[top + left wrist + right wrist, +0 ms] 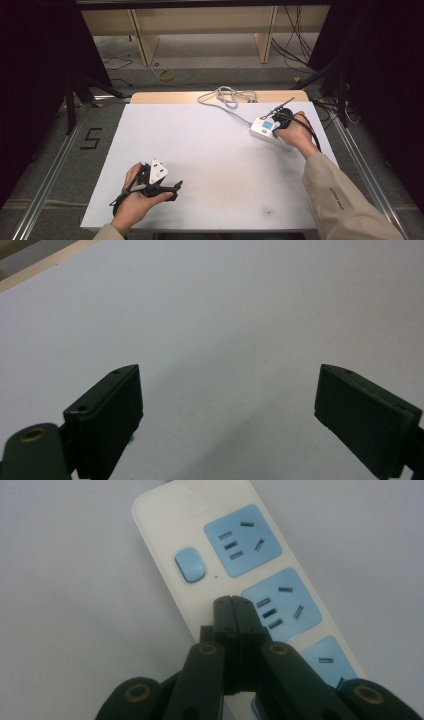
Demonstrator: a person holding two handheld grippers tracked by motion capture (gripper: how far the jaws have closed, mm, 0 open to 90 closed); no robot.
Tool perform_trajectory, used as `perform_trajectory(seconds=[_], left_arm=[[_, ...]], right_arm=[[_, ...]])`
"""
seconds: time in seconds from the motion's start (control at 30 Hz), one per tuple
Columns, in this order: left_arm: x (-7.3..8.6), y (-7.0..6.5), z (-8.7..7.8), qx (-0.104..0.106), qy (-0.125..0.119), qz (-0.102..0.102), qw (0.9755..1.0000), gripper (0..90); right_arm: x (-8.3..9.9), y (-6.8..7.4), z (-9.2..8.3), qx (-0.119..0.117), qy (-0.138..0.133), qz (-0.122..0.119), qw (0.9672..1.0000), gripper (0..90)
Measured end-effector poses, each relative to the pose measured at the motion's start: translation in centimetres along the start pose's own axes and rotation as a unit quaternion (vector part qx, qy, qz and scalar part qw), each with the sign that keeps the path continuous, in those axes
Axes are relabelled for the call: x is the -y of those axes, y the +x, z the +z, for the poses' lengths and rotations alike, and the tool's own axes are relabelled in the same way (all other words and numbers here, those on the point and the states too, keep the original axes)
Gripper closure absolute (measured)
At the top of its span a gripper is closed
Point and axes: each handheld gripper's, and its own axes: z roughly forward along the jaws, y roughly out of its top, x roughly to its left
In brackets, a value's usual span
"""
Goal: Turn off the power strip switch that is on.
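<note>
Counter [200,165]: broad, flat, covered in a matte white sheet, with a pale wooden edge at the far side; smooth, almost featureless. Power strip [267,131]: long white plastic bar with rounded corners, lying flat at the far right of the counter, its long axis running slantwise from far-left to near-right; it carries light-blue socket panels [248,539] and a rounded blue rocker switch [189,564] near the cord end. Its grey cord [227,96]: round, rubbery, looped loosely at the counter's far edge. Right hand-held gripper [280,120]: black, hard-plastic linkage, jaws clenched tight together with nothing between them, poised directly over the strip; in the right gripper view the closed tip [233,611] sits just short of the switch, which lies ahead and slightly left along the strip's length, so a short push forward looks like the likely next move. The right hand is much the nearer of the two. Left hand-held gripper [165,186]: black, topped with a grey three-cornered plate, resting at the near left, well apart from the strip; its jaws stand released and wide, bare white surface between the flat rectangular pads [107,412].
</note>
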Motion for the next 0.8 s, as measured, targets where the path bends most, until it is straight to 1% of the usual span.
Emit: perform_trajectory(seconds=[0.07, 0.23, 0.33, 0.47, 0.67, 0.8], left_arm=[[0.00, 0.00, 0.01, 0.000, 0.000, 0.000, 1.0000, 11.6], [0.00, 0.00, 0.01, 0.000, 0.000, 0.000, 1.0000, 11.7], [0.00, 0.00, 0.01, 0.000, 0.000, 0.000, 1.0000, 11.7], [0.01, -0.02, 0.01, 0.000, 0.000, -0.001, 1.0000, 11.7], [0.00, -0.05, 0.02, 0.000, -0.001, -0.002, 1.0000, 11.7], [0.00, -0.06, 0.03, 0.001, -0.001, -0.002, 1.0000, 11.7]], right_arm=[[-0.07, 0.05, 0.02, 0.002, 0.001, 0.001, 1.0000, 90.0], [-0.12, 0.11, 0.03, 0.004, 0.005, -0.004, 1.0000, 90.0], [-0.18, 0.13, 0.05, 0.004, 0.007, -0.001, 1.0000, 90.0], [-0.22, 0.17, 0.04, 0.006, 0.009, -0.003, 0.9999, 90.0], [-0.19, 0.13, 0.05, 0.003, 0.007, 0.003, 1.0000, 90.0], [-0.21, 0.19, 0.09, 0.006, 0.010, 0.001, 0.9999, 90.0]])
